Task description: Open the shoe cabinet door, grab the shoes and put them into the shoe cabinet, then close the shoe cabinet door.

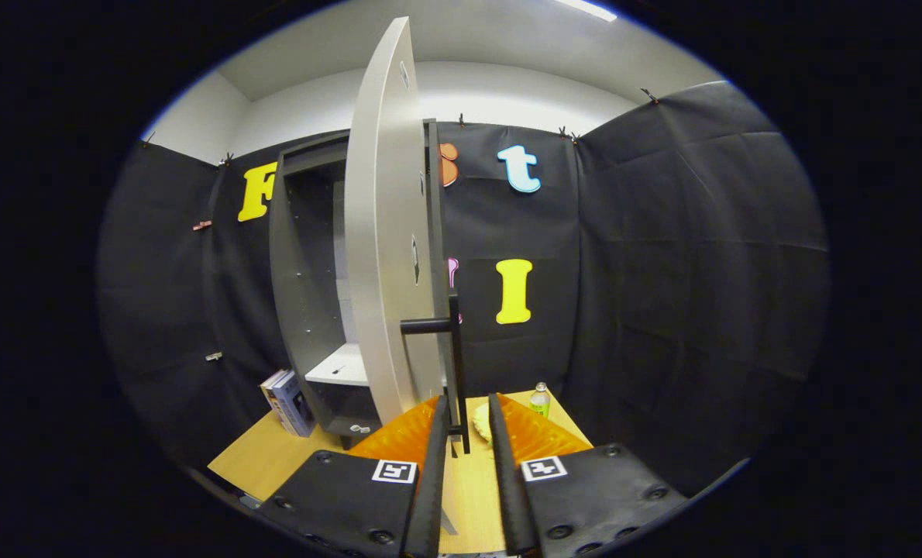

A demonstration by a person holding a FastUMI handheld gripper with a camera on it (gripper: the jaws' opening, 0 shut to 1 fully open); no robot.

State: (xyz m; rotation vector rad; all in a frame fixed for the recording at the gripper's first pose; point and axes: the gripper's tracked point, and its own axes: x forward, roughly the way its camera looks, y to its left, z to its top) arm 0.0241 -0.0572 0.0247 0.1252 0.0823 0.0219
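— Gripper [465,411] fingers?
— Parted, with the door handle [455,364], a dark vertical bar, between their tips; whether they press it, I can't tell.
— And the shoe cabinet [306,294]?
— Grey, just ahead; its pale door [383,232] stands open, edge-on. Books [289,403] lean beside it, a bottle [539,400] beyond the fingers. Labels unreadable.

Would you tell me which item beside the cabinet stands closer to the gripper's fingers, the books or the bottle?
The bottle, just beyond the gripper, right of the door handle; the books lean farther off, left of the cabinet.
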